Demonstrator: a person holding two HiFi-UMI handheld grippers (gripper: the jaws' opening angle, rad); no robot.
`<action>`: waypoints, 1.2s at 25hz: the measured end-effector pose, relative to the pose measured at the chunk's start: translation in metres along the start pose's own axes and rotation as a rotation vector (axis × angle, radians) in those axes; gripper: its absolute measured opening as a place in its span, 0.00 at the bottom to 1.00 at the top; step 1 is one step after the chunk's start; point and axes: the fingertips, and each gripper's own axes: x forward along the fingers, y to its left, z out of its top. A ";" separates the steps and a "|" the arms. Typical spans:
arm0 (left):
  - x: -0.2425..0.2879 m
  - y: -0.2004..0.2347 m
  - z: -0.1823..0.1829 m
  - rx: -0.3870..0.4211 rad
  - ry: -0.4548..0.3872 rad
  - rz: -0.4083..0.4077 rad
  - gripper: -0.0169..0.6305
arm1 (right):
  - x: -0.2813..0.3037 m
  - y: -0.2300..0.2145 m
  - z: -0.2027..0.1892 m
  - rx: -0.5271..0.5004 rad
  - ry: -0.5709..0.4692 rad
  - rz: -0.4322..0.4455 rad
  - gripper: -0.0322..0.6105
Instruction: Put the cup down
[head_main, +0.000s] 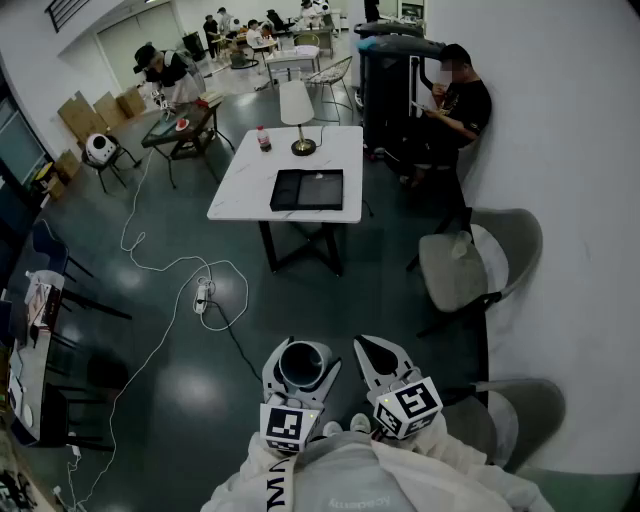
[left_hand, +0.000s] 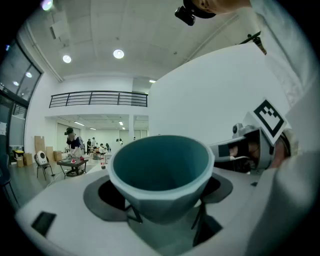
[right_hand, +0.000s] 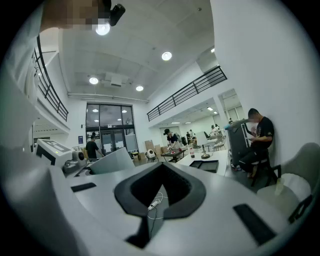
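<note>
1. The left gripper (head_main: 301, 352) is clamped on the cup (head_main: 303, 364). Its jaws stand wide, with the dark pads pressed against the cup's lower wall on both sides.
2. The cup is blue-grey and upright, with its mouth open to the camera in the left gripper view. It hangs in the air above the dark floor, close in front of the person's body at 6 o'clock in the head view.
3. The right gripper (head_main: 365, 345) sits just beside the left one, at its 3 o'clock. Its jaws are closed tip to tip with nothing between them, and only floor shows through the loop of its pads.
4. A white table (head_main: 240, 190) stands well apart at 12 o'clock.
5. On the table lies a black tray (head_main: 308, 189). A lamp (head_main: 296, 105) and a bottle (head_main: 264, 138) stand beyond it.
6. A grey chair (head_main: 460, 265) is at 2 o'clock by the wall.
7. A power strip (head_main: 202, 293) with a white cable lies on the floor at 10 o'clock.
</note>
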 end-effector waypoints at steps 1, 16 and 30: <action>-0.001 0.000 -0.001 0.000 0.000 0.002 0.65 | -0.001 0.000 -0.001 0.000 0.001 0.001 0.06; -0.006 0.003 -0.005 -0.022 0.018 0.053 0.65 | -0.008 -0.004 -0.005 0.047 0.013 0.029 0.06; 0.016 -0.019 -0.008 -0.015 0.032 0.075 0.65 | -0.024 -0.037 -0.012 0.055 0.034 0.046 0.06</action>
